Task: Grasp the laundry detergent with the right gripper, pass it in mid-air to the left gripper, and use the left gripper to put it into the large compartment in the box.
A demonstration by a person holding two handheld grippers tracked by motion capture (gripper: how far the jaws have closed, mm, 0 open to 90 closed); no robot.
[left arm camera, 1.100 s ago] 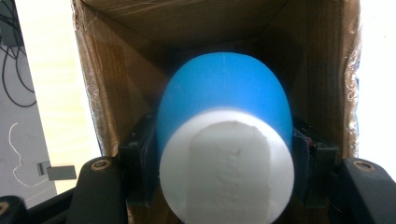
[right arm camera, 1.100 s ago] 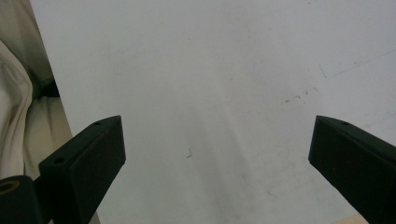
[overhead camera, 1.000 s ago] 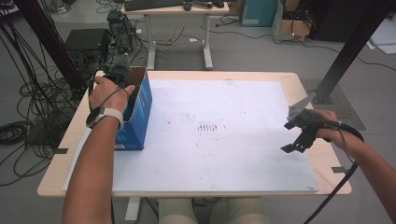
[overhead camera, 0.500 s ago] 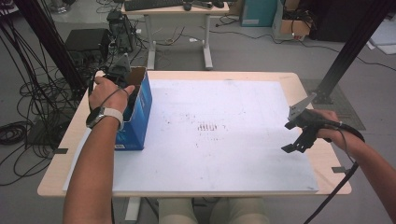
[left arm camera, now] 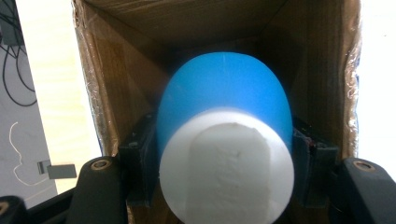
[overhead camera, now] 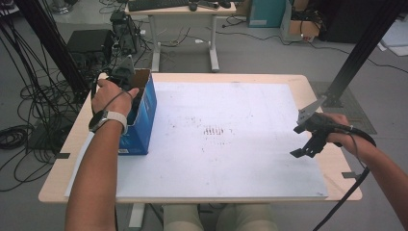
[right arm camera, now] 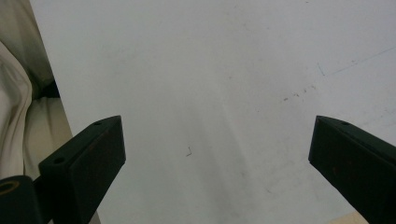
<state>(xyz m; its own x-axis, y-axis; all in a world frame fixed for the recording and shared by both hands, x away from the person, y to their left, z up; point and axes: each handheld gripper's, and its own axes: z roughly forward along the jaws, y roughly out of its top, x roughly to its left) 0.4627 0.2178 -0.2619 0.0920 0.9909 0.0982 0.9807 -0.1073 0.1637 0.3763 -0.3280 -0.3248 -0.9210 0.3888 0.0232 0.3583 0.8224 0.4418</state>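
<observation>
Blue-and-white object (left arm camera: pixel 224 140), rounded blue end pointing down into the open cardboard box (left arm camera: pixel 322 60), long axis along the jaws; clenched in the left tool (left arm camera: pixel 224 172). Box stands at the tabletop's (overhead camera: pixel 231 159) left edge. Right tool (right arm camera: pixel 215 158): released, jaws wide, over the white surface.

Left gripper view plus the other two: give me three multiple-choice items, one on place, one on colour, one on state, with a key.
1. Where is the left claw?
A. inside the open blue cardboard box
B. over the white board's middle
C. off the table

2. What colours is the rounded foam object in it?
A. red and black
B. blue and white
C. all green

3. How is the right claw?
A. shut on a cup
B. shut, empty
C. open, empty

Key: 1 A, brown box walls surround the jaws. 2 B, blue body, white end. 3 C, jaws stand wide apart over the bare white board.
</observation>
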